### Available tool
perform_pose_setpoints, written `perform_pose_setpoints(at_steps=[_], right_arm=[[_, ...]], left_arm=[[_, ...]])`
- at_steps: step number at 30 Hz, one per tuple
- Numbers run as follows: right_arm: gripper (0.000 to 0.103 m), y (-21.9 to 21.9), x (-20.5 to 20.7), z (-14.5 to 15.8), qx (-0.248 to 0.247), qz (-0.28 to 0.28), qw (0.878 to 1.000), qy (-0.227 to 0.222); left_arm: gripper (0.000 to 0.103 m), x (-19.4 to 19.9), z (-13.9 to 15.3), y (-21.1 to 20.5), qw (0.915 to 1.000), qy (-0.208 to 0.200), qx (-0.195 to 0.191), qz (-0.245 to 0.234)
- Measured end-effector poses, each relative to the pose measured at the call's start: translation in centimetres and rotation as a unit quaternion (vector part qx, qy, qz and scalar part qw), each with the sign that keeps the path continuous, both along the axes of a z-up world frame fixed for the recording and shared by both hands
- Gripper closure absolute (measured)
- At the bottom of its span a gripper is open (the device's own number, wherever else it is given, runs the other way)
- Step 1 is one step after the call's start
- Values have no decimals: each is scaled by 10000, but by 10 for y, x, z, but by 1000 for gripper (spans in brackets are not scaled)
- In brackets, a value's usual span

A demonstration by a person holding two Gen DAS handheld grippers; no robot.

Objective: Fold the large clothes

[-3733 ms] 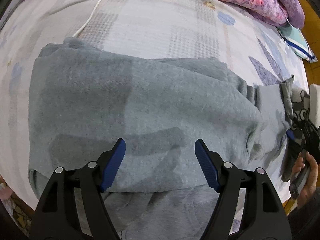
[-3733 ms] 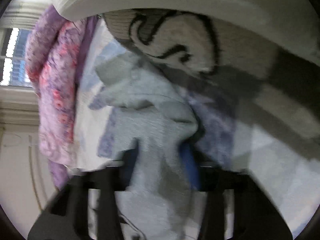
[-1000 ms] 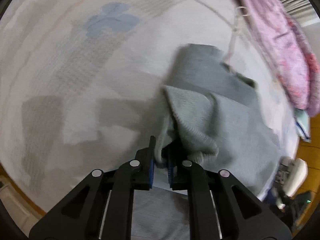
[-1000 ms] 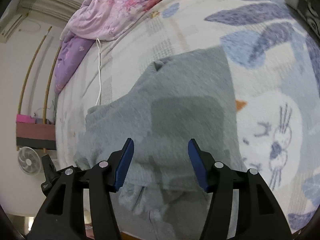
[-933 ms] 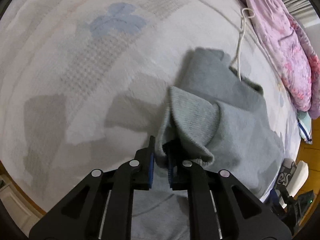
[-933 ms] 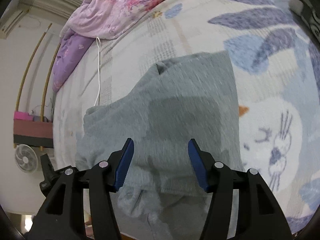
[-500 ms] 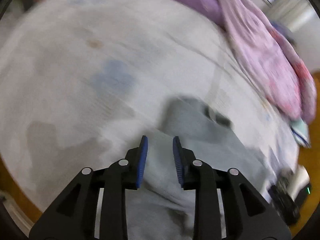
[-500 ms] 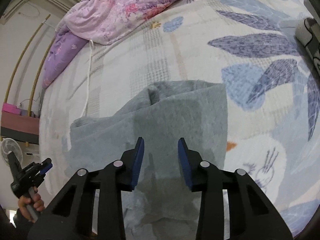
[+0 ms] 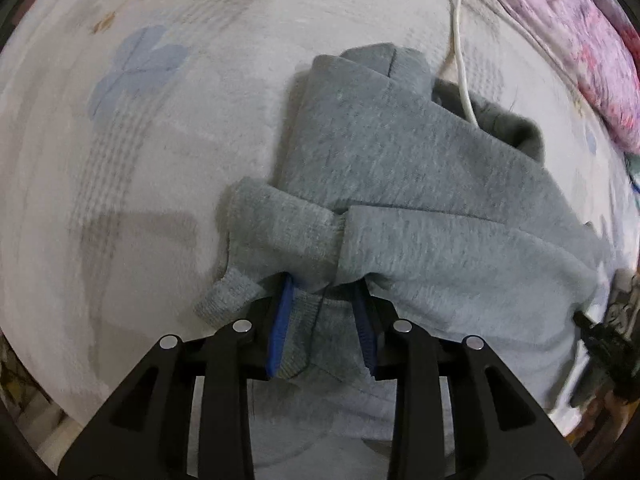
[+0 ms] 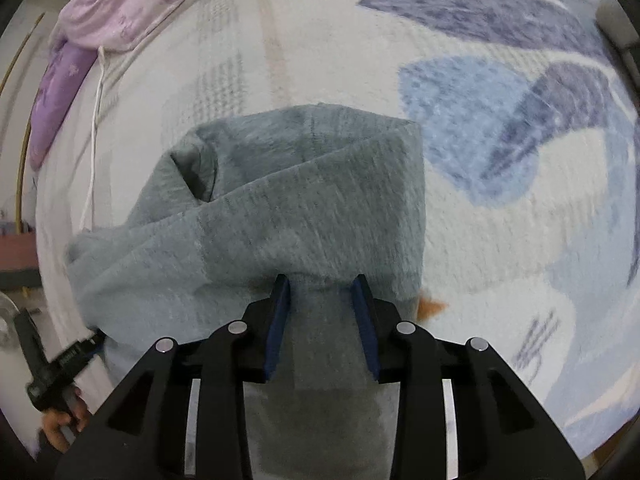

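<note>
A grey sweatshirt point(image 9: 400, 168) lies partly folded on a patterned bedspread point(image 9: 120, 120). My left gripper point(image 9: 324, 292) has its blue pads apart, with the ribbed cuff edge point(image 9: 280, 236) bunched over the tips and cloth between them. In the right wrist view the sweatshirt point(image 10: 300, 208) lies folded over itself. My right gripper point(image 10: 322, 288) also has its pads apart, with a grey fold lying between and over the tips. Neither pair of pads presses together on the cloth.
A white cable point(image 9: 460, 40) runs across the bed onto the sweatshirt's far edge. A pink and purple quilt point(image 10: 132, 4) is heaped along the far side. The left gripper and hand point(image 10: 56, 364) show at the lower left of the right wrist view.
Both grippers have come down close onto the sweatshirt's near edge. The left gripper, shut on the cuff a second ago, now has its pads apart around the cloth. The right pads have narrowed.
</note>
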State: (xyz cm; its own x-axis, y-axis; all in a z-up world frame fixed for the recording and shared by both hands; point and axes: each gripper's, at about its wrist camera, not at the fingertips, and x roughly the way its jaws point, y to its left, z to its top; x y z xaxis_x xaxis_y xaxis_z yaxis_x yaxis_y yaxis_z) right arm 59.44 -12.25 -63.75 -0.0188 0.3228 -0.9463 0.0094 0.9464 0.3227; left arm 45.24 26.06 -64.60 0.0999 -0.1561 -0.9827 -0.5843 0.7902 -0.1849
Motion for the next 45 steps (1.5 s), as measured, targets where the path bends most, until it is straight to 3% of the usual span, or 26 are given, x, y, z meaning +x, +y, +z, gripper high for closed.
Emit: perform_pose_setpoints(at_steps=[2,3,4,5,9,13,16,21,23,26,27,28,29,31,36,40,45], right_arm=[[68,-5,1,18,68,-234,9997,80],[68,-6,2,30,141,-326,9994,17],[67,-7,2,39,240,-392,9989,-45],[65,-7,5,46,356,-475,9982,-90],[54,4,30,54,868,-807,9929,-91],[54,27,57,33,1037,-1022,9890,260],[53,39,67,16,1027,-1191,9858,584],[50,55,74,-2,998,-1176,9849,790],[49,64,79,-14,916,-1112,9857,880],[52,68,80,-20,821,-1055,9880,775],[69,68,80,-18,808,-1021,9891,685],[80,68,79,-15,819,-910,9908,580],[82,67,77,-14,898,-868,9907,531],[87,60,72,-7,1078,-830,9897,440],[89,48,53,35,1293,-578,9899,34],[89,41,28,70,1463,-351,9884,-225],[90,27,-21,110,1557,-168,9868,-402]], left_arm=[[70,1,15,7,9998,-25,-191,99],[62,5,30,13,9995,-159,-258,127],[45,8,42,17,9991,-287,-264,165],[40,12,51,21,9986,-400,-247,223],[37,47,71,29,9933,-804,-660,502],[37,101,41,15,9944,-384,-876,441],[37,130,19,3,9967,-13,-762,293],[37,133,-8,-10,9974,451,-552,131],[37,136,-16,-11,9958,625,-632,223],[36,143,-28,-13,9946,844,-580,191],[36,146,-31,-16,9943,938,-517,20],[43,149,-31,-20,9942,993,-382,-172],[52,153,-30,-23,9942,997,-265,-301],[87,152,-19,-26,9962,708,-232,-460],[88,133,28,-36,9986,79,-124,-514],[88,87,82,-40,9982,-439,-162,-372],[88,31,136,-59,9968,-760,-162,-189]])
